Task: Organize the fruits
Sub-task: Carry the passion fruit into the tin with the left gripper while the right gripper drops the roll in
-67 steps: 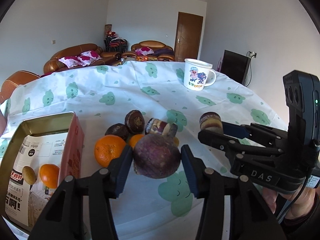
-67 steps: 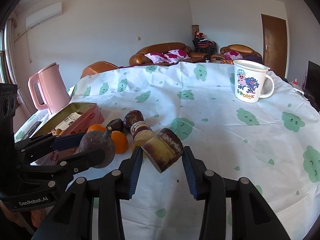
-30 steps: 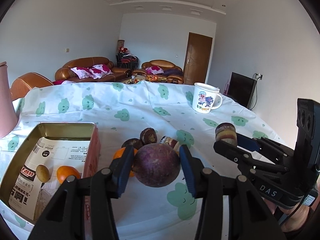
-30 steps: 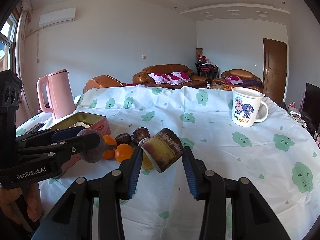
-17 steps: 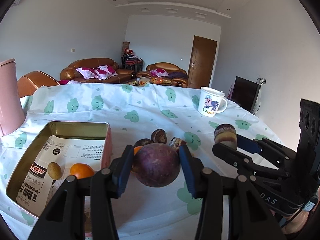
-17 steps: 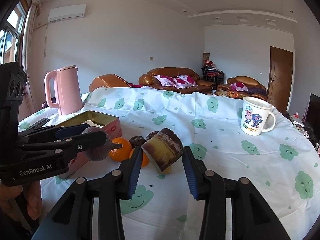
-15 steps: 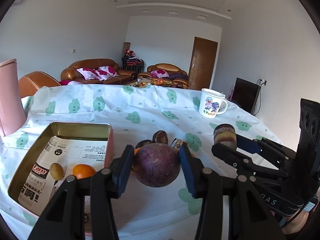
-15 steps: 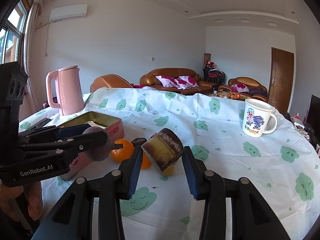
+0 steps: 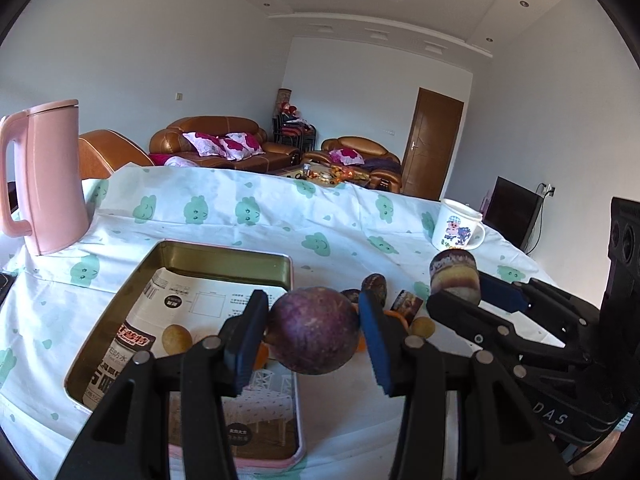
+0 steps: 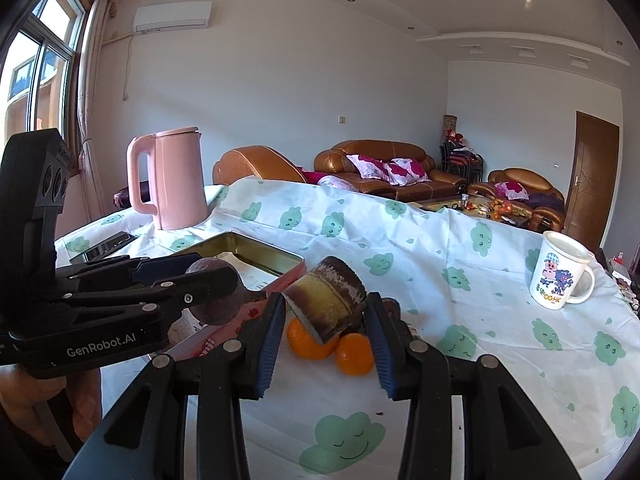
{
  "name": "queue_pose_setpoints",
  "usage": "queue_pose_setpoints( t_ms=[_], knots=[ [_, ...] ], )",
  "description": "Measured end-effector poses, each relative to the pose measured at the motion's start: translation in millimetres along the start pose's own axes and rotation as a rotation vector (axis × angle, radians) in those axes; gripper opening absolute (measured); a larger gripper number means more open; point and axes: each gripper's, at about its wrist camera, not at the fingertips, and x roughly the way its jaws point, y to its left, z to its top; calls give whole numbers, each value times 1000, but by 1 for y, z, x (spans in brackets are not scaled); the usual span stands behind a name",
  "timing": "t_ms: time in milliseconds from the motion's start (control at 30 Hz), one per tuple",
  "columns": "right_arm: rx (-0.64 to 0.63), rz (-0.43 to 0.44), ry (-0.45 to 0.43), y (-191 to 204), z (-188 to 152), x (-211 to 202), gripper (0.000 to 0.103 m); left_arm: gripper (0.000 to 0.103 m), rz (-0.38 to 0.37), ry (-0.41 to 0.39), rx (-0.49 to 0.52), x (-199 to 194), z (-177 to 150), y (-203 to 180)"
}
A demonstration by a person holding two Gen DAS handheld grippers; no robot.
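Note:
My left gripper (image 9: 314,330) is shut on a round purple fruit (image 9: 314,330), held in the air over the near right corner of the pink tin box (image 9: 224,258). In the box lie a small brown fruit (image 9: 177,338) and an orange, mostly hidden behind my left finger. My right gripper (image 10: 325,312) is shut on a brown and yellow chunk of fruit (image 10: 325,310), above two oranges (image 10: 354,354) on the cloth. More dark fruits (image 9: 374,285) lie beside the box. Each gripper shows in the other's view, the right gripper (image 9: 454,278) and the left gripper (image 10: 214,290).
A pink kettle (image 9: 48,178) stands at the back left of the table, a white cartoon mug (image 9: 456,230) at the back right. The white cloth with green clouds (image 10: 460,280) covers the table. A dark flat device (image 10: 104,250) lies near the kettle. A hand (image 10: 28,404) holds the left gripper.
Both grippers have swung to the left with their fruits still held. The tin box and kettle have come further into view, and the purple fruit now hangs over the box's corner.

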Motion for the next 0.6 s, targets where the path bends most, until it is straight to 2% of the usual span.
queue_pose_setpoints(
  t_ms=[600],
  knots=[
    [-79,106,42,58,14,35,43,48,128,-4,-75,-14,1,61]
  ],
)
